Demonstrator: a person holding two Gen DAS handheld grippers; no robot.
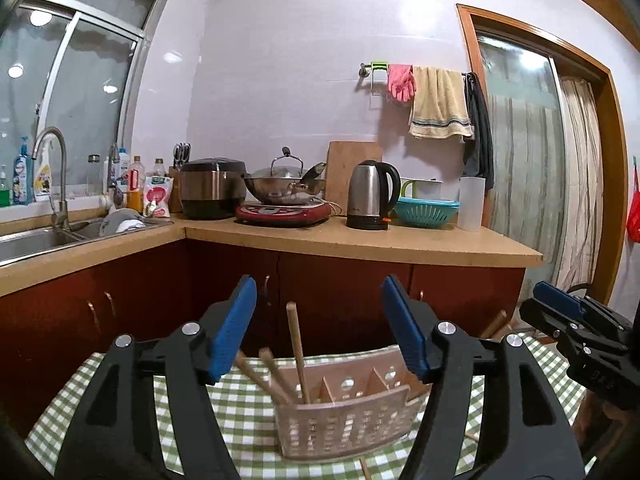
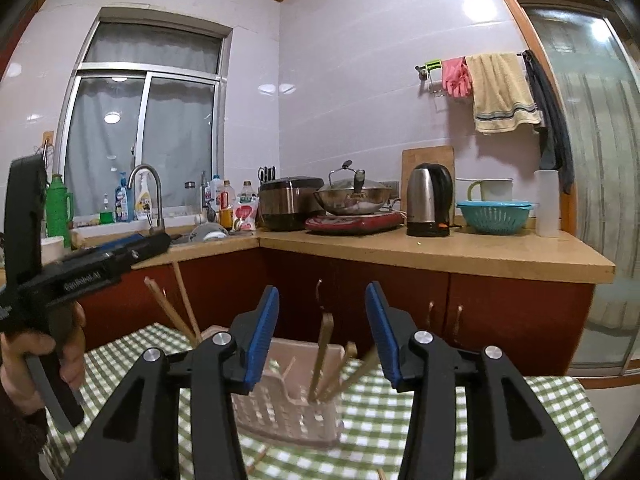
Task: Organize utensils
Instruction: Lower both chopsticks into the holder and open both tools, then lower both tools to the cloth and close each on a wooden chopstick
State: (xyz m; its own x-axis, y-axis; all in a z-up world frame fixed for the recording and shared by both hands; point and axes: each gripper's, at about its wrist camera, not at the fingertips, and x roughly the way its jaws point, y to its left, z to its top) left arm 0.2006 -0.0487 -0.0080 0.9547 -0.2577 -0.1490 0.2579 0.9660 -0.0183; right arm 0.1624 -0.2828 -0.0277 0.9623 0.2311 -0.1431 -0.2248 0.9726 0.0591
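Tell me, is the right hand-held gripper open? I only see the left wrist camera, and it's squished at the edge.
Observer: Yes, the right hand-held gripper is open, with nothing pinched.
Operator: What's in front of it?
Observer: Brown utensils leaning in the right end of the basket.
Operator: Anything by the window I can't see?
Observer: A tall green bottle stands left of the tap.
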